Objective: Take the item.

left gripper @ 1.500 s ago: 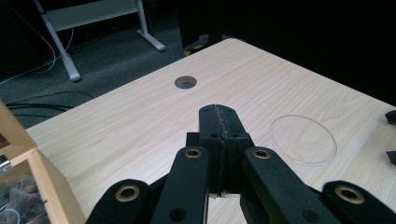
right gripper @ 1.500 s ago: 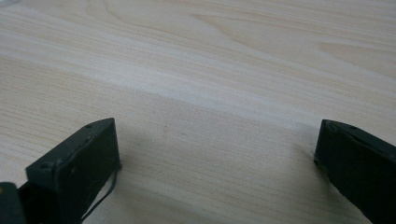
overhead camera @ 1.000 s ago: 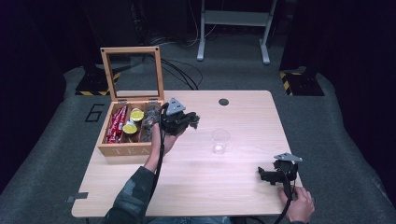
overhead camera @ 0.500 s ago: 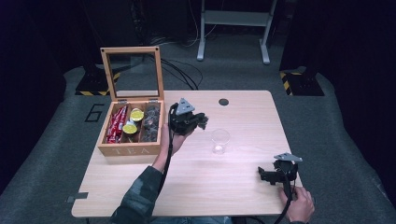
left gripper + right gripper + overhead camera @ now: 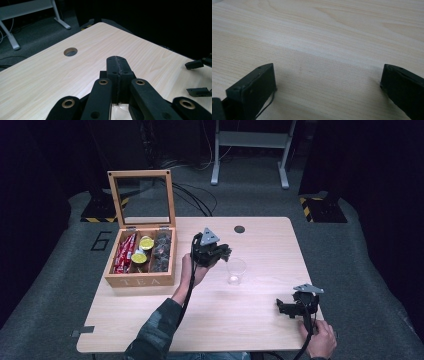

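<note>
Two black jaws of the left gripper [image 5: 117, 65] are pressed together at centre frame in its own view; whether something thin is pinched between them cannot be told. In the high view it is held just left of the clear plastic cup [image 5: 236, 271], at mid-frame. The cup is judged light, thin-walled and easily crushed or tipped, best taken gently at the rim. The right gripper [image 5: 327, 82] is spread wide, empty. "TEA" is read on the wooden box [image 5: 140, 281], left of centre.

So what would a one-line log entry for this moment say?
left gripper: shut, raised beside cup | right gripper: open, low over table | tea box: lid up
</note>
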Demonstrator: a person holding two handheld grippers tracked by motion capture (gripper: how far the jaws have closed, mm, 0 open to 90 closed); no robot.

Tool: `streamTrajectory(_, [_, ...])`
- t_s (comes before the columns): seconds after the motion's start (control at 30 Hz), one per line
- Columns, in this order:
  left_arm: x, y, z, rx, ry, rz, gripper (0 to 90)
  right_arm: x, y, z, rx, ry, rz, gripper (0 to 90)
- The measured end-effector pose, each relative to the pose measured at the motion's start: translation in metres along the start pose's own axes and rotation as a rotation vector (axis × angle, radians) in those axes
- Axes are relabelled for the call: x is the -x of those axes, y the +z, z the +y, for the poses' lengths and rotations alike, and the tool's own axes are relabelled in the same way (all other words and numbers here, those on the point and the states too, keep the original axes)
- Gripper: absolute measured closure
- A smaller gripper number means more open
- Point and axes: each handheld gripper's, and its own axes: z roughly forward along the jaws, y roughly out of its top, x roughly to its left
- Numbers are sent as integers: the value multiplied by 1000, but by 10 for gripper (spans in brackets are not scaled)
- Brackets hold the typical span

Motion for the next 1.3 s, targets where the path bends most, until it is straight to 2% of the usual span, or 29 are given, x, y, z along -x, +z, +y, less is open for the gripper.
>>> streamTrajectory(0.23, [3,11,-3,5,-28,-46,896,0,0,0,0,0,0,0])
streamTrajectory(0.43, [7,19,-4,-13,-10,-60,896,0,0,0,0,0,0,0])
streamTrajectory(0.67, [12,32,-9,-43,-15,-85,895,0,0,0,0,0,0,0])
streamTrajectory(0.87, [15,37,-11,-59,-6,-88,896,1,0,0,-2,-10,5,0])
streamTrajectory(1.3, [14,44,-18,-97,-14,-103,887,1,0,0,-3,-9,5,0])
